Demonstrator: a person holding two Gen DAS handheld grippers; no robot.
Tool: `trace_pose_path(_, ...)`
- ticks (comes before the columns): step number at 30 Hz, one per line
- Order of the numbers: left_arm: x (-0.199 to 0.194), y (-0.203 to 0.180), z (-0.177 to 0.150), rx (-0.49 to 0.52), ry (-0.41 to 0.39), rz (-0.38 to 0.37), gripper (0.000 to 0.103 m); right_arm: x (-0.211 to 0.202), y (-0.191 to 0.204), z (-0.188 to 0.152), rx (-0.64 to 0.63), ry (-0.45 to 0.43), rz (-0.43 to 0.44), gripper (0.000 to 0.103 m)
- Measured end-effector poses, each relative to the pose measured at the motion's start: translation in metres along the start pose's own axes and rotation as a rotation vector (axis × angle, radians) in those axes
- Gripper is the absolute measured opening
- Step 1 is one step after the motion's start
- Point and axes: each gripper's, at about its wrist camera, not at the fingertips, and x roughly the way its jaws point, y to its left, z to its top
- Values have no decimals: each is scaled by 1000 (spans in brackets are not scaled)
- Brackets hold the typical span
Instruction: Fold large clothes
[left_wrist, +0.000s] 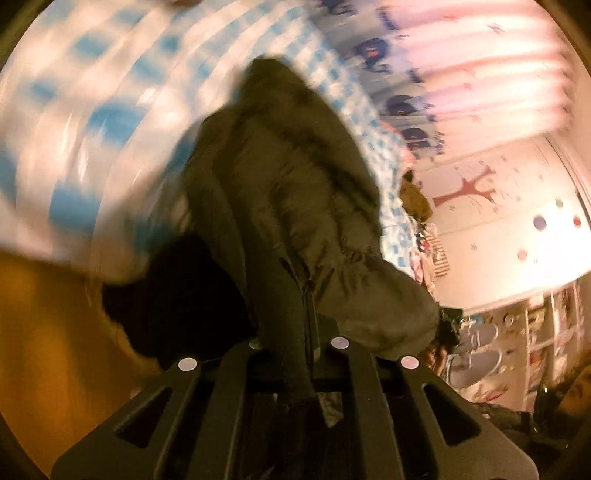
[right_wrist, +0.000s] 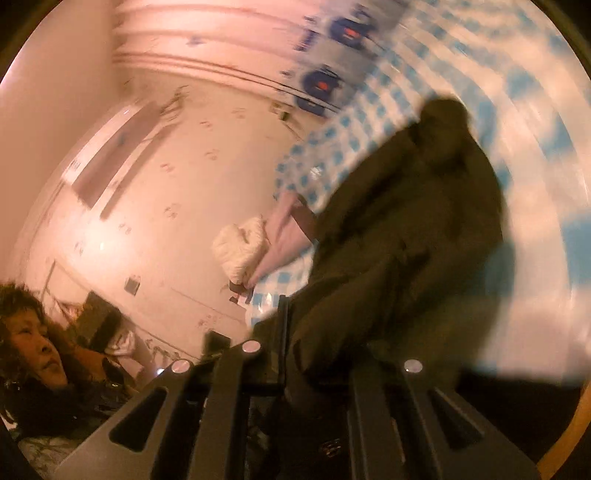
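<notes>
Two hand-held grippers are clamped on the same olive padded coat (left_wrist: 291, 206), and I read both as closed on its fabric: the left hand-held gripper (left_wrist: 299, 345) pinches a dark strip of it running back between the fingers, the right hand-held gripper (right_wrist: 314, 354) bites a fold near the hem. The coat stretches away from both across the bed (left_wrist: 110, 110) with its blue-checked cover. I judge it bulky and soft, puffy enough to spring back from a crease, its shell possibly slick, so I would hold at seams or the gathered waist rather than loose padding. The left view alone shows the fur-trimmed hood edge (left_wrist: 332, 122), a wall tree sticker (left_wrist: 469, 192) and shelves. The right view alone shows a cream bundle (right_wrist: 242, 243) by the bed's edge.
</notes>
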Motion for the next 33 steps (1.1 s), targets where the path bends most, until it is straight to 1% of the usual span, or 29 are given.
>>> trace_pose_path(2, 8, 19, -3, -57, -5, -33, 4, 3, -15, -8, 30, 7, 2, 9)
trace_pose_path(4, 10, 21, -1, -69, -20, -51, 4, 5, -23, -4, 48, -6, 20, 9)
trace_pose_path(9, -5, -1, 12, -7, -57, -71, 4, 2, -15, 16, 9, -34, 58, 9)
trace_pose_path(12, -3, -17, 39, 12, -100, -108, 5, 11, -13, 30, -1, -43, 79, 9)
trace_pose_path(16, 3, -41, 92, 42, -152, -153, 5, 29, -11, 70, -9, -78, 98, 9)
trace_pose_path(19, 17, -62, 139, 71, -175, -165, 5, 43, -16, 111, -1, -112, 99, 9)
trace_pose_path(20, 25, -70, 162, 74, -182, -169, 5, 47, -18, 121, 4, -119, 96, 9)
trace_pose_path(21, 32, -74, 179, 70, -187, -169, 5, 55, -22, 139, 16, -131, 95, 9)
trace_pose_path(23, 51, -80, 219, 43, -198, -170, 5, 68, -30, 164, 30, -145, 79, 9)
trace_pose_path(25, 70, -82, 248, 13, -204, -166, 5, 84, -44, 195, 66, -166, 52, 9)
trace_pose_path(27, 97, -83, 289, -38, -220, -147, 5, 95, -56, 215, 93, -183, 29, 9)
trace_pose_path(28, 104, -84, 299, -43, -224, -142, 5, 102, -65, 230, 108, -195, 8, 9)
trace_pose_path(30, 127, -85, 334, -71, -240, -123, 5, 112, -79, 250, 137, -216, -22, 9)
trace_pose_path(31, 134, -86, 344, -75, -245, -111, 5, 119, -88, 263, 154, -225, -58, 9)
trace_pose_path(33, 158, -82, 372, -88, -259, -50, 5, 131, -112, 284, 223, -236, -96, 10)
